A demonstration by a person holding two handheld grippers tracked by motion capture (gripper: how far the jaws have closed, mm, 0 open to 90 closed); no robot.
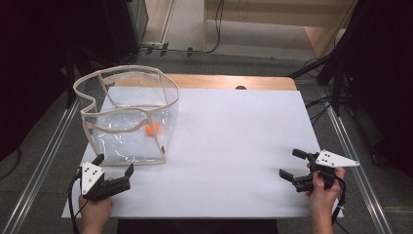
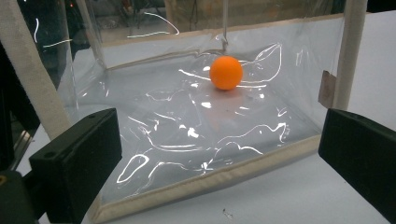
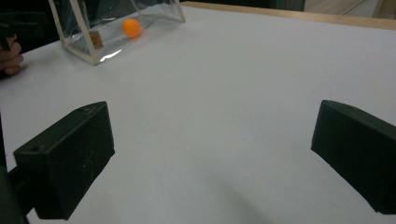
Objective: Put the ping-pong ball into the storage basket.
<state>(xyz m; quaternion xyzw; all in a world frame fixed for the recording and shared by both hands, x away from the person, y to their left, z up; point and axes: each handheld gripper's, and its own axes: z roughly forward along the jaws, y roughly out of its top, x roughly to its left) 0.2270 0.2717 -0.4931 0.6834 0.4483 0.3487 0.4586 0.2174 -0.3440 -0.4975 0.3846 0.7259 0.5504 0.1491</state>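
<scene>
At the left of the table, a clear bag (image 1: 127, 117) with a beige rim is standing open on the white sheet (image 1: 234, 146), and an orange ball (image 1: 152, 129) is lying inside it on the bottom, toward the right wall. The left gripper (image 1: 113, 168) is hovering just beside the near edge of the bag, with its jaws standing wide apart and holding nothing; the left gripper view is looking through the clear wall at the ball (image 2: 226, 72). The work in hand is probably reaching this ball, so the gripper should be going up and over the rim, not pushing against the soft wall, which would fold and roll the ball away. The left hand (image 1: 95, 212) is holding the tool low and tilted toward the far side. At the right, well apart from the bag, the right gripper (image 1: 290, 165) is waiting above the bare sheet, its jaws also wide and empty, pointing left, with the right hand (image 1: 324, 187) gripping it from the near side.
</scene>
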